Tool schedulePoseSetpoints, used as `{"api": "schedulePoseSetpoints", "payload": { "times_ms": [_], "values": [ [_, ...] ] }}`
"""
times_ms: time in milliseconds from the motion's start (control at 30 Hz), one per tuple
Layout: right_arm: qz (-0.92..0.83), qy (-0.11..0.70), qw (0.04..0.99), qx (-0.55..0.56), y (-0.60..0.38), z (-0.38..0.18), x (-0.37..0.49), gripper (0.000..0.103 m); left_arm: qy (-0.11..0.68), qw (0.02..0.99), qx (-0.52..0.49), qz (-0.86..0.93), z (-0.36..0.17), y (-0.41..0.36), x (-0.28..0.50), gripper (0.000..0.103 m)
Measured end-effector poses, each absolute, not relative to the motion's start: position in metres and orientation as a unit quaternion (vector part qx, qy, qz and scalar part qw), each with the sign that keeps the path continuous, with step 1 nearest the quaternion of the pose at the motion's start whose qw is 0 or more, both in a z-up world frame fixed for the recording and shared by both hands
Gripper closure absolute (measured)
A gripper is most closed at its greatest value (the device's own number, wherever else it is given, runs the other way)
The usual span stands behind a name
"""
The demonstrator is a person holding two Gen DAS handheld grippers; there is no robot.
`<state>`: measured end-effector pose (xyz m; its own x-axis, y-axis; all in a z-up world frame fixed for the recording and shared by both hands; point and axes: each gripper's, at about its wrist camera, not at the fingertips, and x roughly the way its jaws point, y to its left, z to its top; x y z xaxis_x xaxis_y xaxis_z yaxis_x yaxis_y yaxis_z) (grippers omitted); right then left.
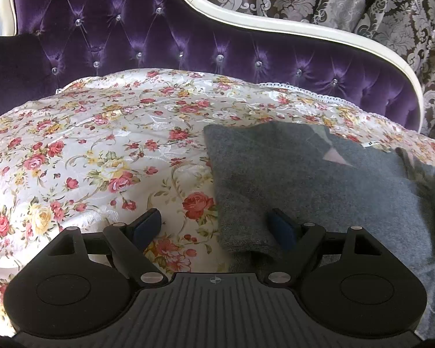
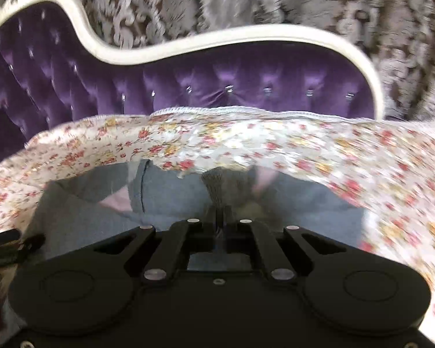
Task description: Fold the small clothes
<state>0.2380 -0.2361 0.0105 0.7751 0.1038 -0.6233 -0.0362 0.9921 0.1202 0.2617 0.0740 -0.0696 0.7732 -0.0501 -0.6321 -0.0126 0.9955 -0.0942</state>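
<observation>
Both tongs mattered: the left gripper (image 1: 214,226) gaped idle; the right gripper (image 2: 220,217) pinched the grey garment (image 1: 304,174), needing a smooth, even carry-over.

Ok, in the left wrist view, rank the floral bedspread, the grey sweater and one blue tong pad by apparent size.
1. Floral bedspread, largest.
2. Grey sweater.
3. Blue pad, smallest, even though it sits nearest the camera.

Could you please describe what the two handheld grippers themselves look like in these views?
Both are matte black. The left gripper has two round disc housings, linkage arms with silver pivot screws, a ribbed centre plate with a small crosshair mark, and dark blue pads. The right gripper has the same build with a smooth centre plate.
</observation>
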Motion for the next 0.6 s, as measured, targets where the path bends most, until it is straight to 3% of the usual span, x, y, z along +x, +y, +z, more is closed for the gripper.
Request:
{"api": "schedulePoseSetpoints", "payload": {
  "times_ms": [100, 200, 267, 300, 333, 600],
  "values": [
    [0.036, 0.363, 0.929, 0.070, -0.260, -0.003, 0.209, 0.083, 0.337, 0.940, -0.046, -0.009, -0.070, 0.074, 0.262, 0.021],
    [0.032, 0.389, 0.915, 0.103, -0.279, -0.017, 0.189, 0.081, 0.339, 0.940, -0.046, -0.010, -0.070, 0.074, 0.263, 0.021],
    [0.027, 0.383, 0.915, 0.121, -0.289, -0.018, 0.182, 0.068, 0.339, 0.939, -0.046, -0.011, -0.070, 0.075, 0.263, 0.021],
    [0.024, 0.375, 0.918, 0.126, -0.293, -0.016, 0.181, 0.051, 0.340, 0.939, -0.045, -0.011, -0.070, 0.075, 0.263, 0.021],
    [0.024, 0.367, 0.921, 0.128, -0.295, -0.015, 0.181, 0.042, 0.341, 0.939, -0.045, -0.010, -0.069, 0.074, 0.263, 0.021],
    [0.040, 0.350, 0.929, 0.116, -0.294, -0.023, 0.205, 0.043, 0.345, 0.935, -0.078, -0.005, -0.044, 0.084, 0.251, 0.025]
  ]
}}
